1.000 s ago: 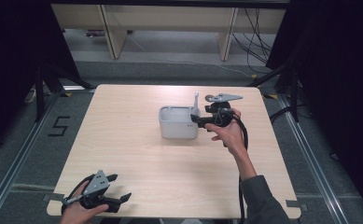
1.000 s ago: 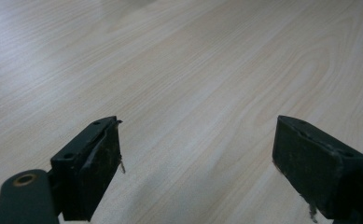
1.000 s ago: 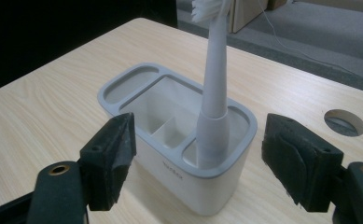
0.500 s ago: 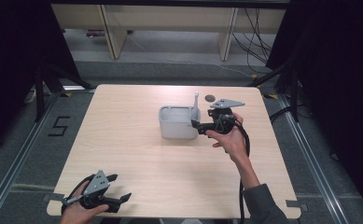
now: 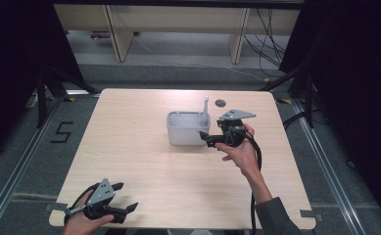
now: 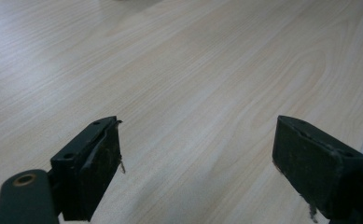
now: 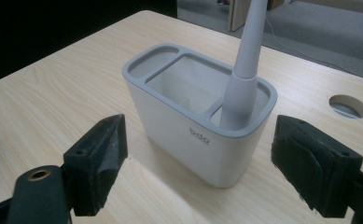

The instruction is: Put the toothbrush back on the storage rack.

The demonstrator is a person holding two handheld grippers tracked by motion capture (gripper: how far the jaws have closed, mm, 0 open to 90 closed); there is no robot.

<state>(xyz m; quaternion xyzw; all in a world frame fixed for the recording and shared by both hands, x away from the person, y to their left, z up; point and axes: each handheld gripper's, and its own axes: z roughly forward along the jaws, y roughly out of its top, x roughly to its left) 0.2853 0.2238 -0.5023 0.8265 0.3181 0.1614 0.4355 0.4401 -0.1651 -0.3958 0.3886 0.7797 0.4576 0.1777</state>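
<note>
Holder (image 5: pixel 188 128) first: it is a white box with a grey rim, standing upright a little beyond the middle of the table (image 5: pixel 129 161), toward the right. From my right gripper view I count three openings in its top, a narrow one at the far left end, a large one in the middle, and a small one at the near right end. A grey handle (image 7: pixel 244 70) stands in that small right-end opening, tilted slightly and rising well above the rim; its top runs out of that view. In the high view the handle (image 5: pixel 205 110) sticks up from the holder's right end.

My right gripper (image 5: pixel 212 139) sits just to the right of the holder, held in my right hand (image 5: pixel 239 152), pointing at the holder's side. Its jaws have just been opening and now stand wide apart. In the right gripper view the holder sits ahead of them, between their two lines but beyond the pads, which touch nothing. I hold nothing there.

My left gripper (image 5: pixel 122 208) rests at the near left corner of the table, well apart from the holder, in my left hand (image 5: pixel 83 223). Its jaws are spread wide too, with bare wood between them in the left gripper view.

A round hole (image 5: pixel 221 103) shows in the tabletop behind the holder, toward the right.
</note>
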